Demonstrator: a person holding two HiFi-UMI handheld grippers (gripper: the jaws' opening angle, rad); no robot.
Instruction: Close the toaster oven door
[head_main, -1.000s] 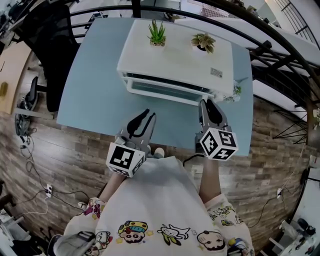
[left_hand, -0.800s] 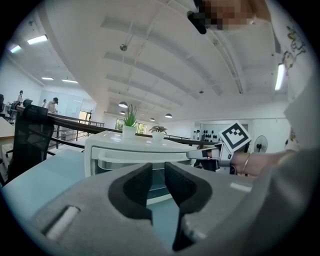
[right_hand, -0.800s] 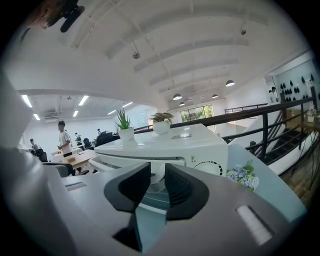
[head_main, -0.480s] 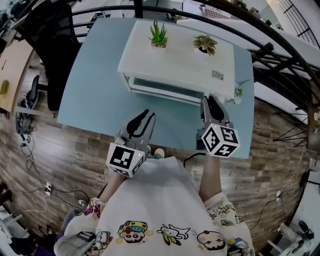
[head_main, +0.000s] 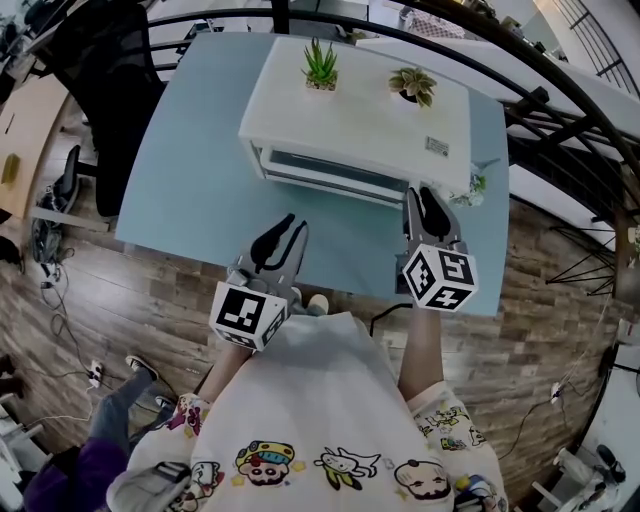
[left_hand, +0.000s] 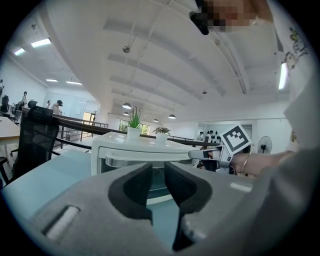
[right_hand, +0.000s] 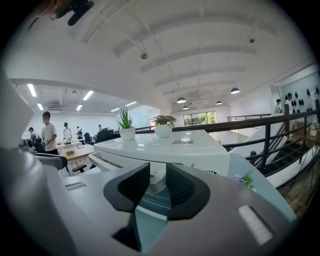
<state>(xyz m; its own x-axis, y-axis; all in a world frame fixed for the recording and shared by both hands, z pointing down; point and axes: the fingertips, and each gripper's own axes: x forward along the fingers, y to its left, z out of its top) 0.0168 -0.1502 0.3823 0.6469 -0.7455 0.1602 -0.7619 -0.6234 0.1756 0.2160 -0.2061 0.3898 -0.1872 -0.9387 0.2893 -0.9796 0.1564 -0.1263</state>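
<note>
Two grippers are in front of the oven (head_main: 360, 110), which stands on the table (head_main: 200, 170) with two plants (head_main: 320, 65) on its roof. The door (head_main: 330, 172) looks upright against the front, closed or very nearly closed; I cannot tell if it is fully seated.

The right gripper (head_main: 417, 192) is at the right end of the handle (left_hand: 117, 161). Its jaws have just been opening. In the right gripper view they stand apart with the handle end between them, and the pads do not seem to press it, so it is released.

The left gripper (head_main: 295, 222) hangs over the table, apart from the oven. Its jaws are a little apart and hold nothing.

The main risk, I think, is in the withdrawal. If the right gripper goes back while the handle is still between the pads, one pad can hook it and pull the door open again. A last push at only this end can also slide the oven, and the plants may then fall. If the door is not seated, it can drop open by itself.
</note>
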